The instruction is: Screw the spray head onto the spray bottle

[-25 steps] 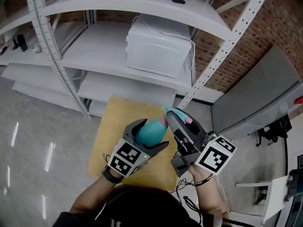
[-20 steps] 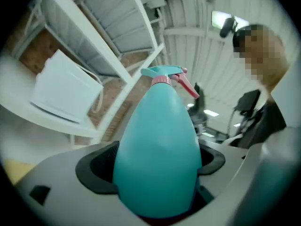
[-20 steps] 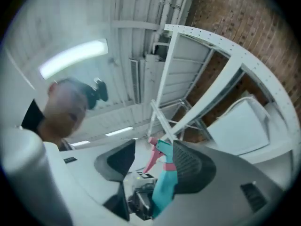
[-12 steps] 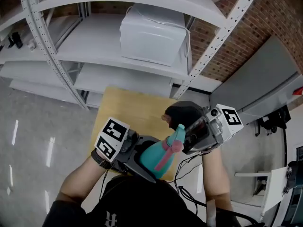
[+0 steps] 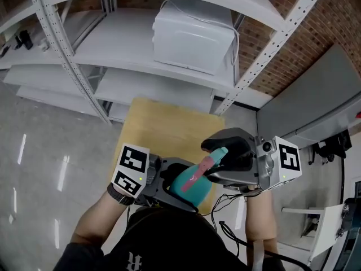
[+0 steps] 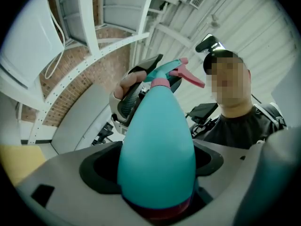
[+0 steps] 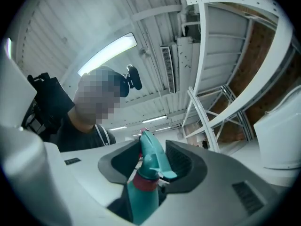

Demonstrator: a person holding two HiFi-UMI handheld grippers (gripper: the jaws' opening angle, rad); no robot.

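A teal spray bottle (image 5: 192,186) hangs in the air close to the person's chest. My left gripper (image 5: 179,184) is shut on its wide body (image 6: 157,140), and its jaws are closing a little more. The teal spray head (image 5: 217,153), with a pink trigger and a pink collar (image 7: 145,182), sits on the bottle's neck. My right gripper (image 5: 217,161) reaches in from the right, one jaw on each side of the head (image 7: 151,157). Its jaws are closing, with a thin gap still showing beside the head.
A small wooden tabletop (image 5: 163,134) lies below and ahead of both grippers. Behind it stand white metal shelves (image 5: 67,61) with a white box (image 5: 194,35) on them. A grey panel (image 5: 304,112) and a brick wall are at the right.
Both grippers drew back from above the table toward the person. The right gripper turned about the spray head, opened wide, and now has its jaws around the head again.
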